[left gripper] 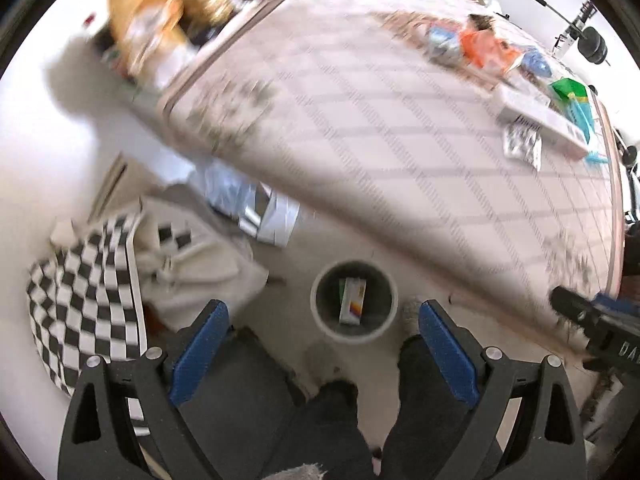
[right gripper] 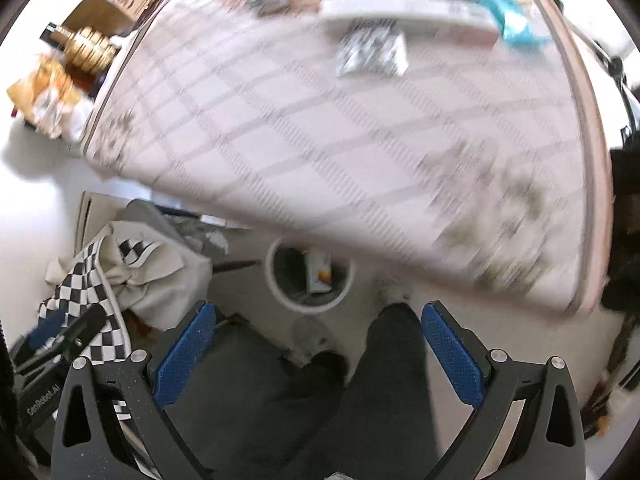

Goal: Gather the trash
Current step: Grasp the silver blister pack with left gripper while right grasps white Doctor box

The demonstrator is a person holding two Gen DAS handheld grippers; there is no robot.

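A white round bin (left gripper: 320, 320) stands on the floor by the table, with a small white carton (left gripper: 352, 300) lying inside. It also shows in the right wrist view (right gripper: 276, 288), carton (right gripper: 320, 276) inside. My left gripper (left gripper: 324, 320) is open and empty, high above the bin. My right gripper (right gripper: 318, 322) is open and empty, also high over the floor near the bin. Trash lies at the table's far end: an orange wrapper (left gripper: 484, 50), a foil packet (left gripper: 522, 146), a green box (left gripper: 568, 90), a foil packet (right gripper: 372, 54), a teal wrapper (right gripper: 508, 12).
A table with a checked cloth (left gripper: 380, 128) fills the upper views. A checkerboard cloth and bags (left gripper: 88, 280) lie on the floor at left. Boxes and a gold object (right gripper: 86, 46) sit beyond the table's left edge. Dark trouser legs (right gripper: 320, 400) are below the grippers. Both views are blurred.
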